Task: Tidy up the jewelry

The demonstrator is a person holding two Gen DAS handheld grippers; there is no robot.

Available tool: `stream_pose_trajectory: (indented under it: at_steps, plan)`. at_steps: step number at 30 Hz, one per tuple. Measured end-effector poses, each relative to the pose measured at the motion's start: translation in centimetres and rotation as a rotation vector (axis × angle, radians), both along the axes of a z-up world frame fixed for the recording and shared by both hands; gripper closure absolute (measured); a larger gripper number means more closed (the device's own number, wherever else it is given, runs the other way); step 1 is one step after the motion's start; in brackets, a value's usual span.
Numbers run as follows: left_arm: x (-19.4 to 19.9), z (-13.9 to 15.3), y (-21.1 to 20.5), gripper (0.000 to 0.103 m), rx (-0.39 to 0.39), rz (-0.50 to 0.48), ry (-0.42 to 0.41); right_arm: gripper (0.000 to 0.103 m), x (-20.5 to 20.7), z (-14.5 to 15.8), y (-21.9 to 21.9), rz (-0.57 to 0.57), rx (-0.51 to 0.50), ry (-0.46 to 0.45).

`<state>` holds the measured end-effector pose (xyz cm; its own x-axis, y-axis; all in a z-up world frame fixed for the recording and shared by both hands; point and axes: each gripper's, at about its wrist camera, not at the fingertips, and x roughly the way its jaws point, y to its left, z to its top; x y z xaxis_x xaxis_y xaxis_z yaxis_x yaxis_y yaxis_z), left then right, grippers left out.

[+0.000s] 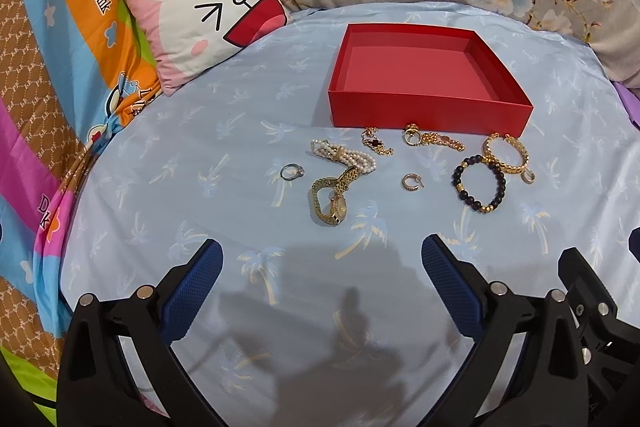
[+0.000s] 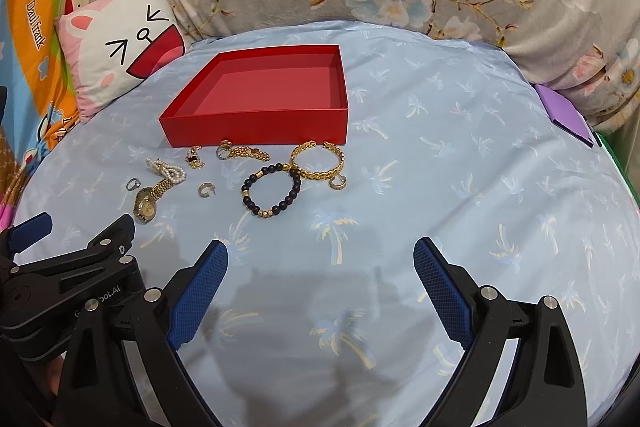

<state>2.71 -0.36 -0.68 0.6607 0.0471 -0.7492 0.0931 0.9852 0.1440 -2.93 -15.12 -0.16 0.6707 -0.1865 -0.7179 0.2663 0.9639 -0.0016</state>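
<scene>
The jewelry lies scattered on the blue bedsheet (image 1: 160, 147), just before the red box (image 1: 428, 107): gold watch (image 1: 330, 201) at 7 o'clock, beaded bracelet (image 1: 480, 183) at 4. A cartoon pillow (image 1: 200, 19) sits at 10 o'clock. Left gripper (image 1: 322, 287) and right gripper (image 2: 320, 287) hover with jaws wide, holding nothing.

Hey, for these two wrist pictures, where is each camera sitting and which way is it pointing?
Left wrist: on the left gripper, low over the blue sheet, facing the red box; its open fingers show, and the right gripper's edge.
Right wrist: on the right gripper, to the right of the other, facing the same way; its open fingers show, and the left gripper at lower left.
Shared: box, black bead bracelet, gold watch, cat pillow.
</scene>
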Motion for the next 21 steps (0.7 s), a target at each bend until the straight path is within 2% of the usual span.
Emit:
stream_pose_trajectory:
  at_steps: [12, 21]
  plan:
    - [0.1, -0.3, -0.3, 0.006, -0.004, -0.002, 0.009, 0.011, -0.1, -0.3, -0.3, 0.002, 0.007, 0.002]
    - [1.0, -1.9, 0.2, 0.005, -0.037, -0.001, 0.054, 0.011, 0.9, -1.4, -1.1, 0.008, 0.024, 0.026]
